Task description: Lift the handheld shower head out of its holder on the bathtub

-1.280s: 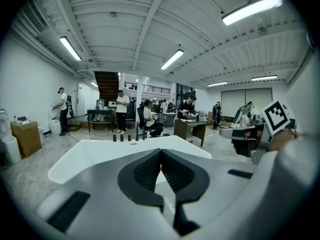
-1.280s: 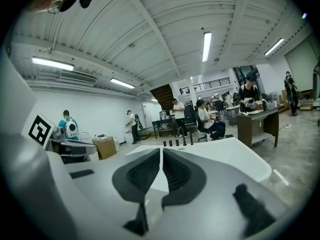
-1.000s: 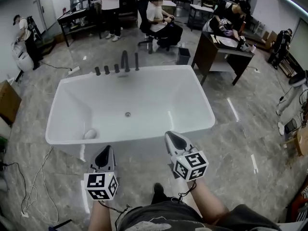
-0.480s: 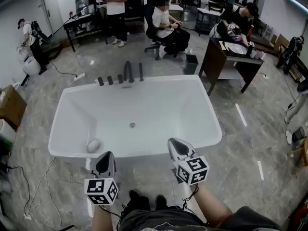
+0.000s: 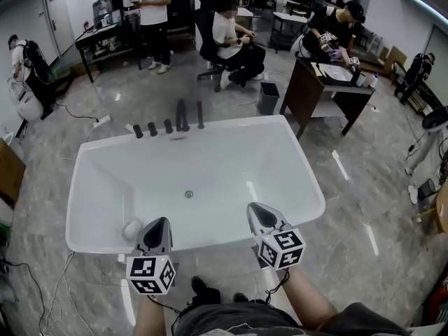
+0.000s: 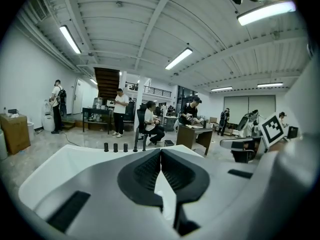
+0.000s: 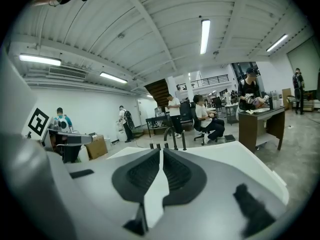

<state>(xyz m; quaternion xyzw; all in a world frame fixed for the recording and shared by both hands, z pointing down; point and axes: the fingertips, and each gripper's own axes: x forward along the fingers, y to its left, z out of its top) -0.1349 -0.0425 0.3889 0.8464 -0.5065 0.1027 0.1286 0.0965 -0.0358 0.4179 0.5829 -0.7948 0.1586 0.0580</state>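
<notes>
Head view: glossy white rectangular bathtub (image 5: 306,173) on grey marble floor (image 5: 364,187); slim black handheld shower head (image 5: 200,114) upright at far rim. Left gripper (image 5: 157,224) and right gripper (image 5: 257,211) closed, empty.

Open office-cum-workshop: bare tub (image 5: 308,180) just past the fingers (image 5: 262,215), desks (image 5: 329,75) & seated ppl (image 5: 231,37) beyond, strip lights (image 7: 205,34) overhead.

The head camera looks steeply down over the near rim of the white rectangular bathtub (image 5: 231,166), the left gripper (image 5: 157,222) and right gripper (image 5: 255,210) at its lower edge. Each gripper camera sits low behind its own jaws, facing almost level across the tub. All three share the black upright fixtures (image 5: 175,121) on its far rim.
</notes>
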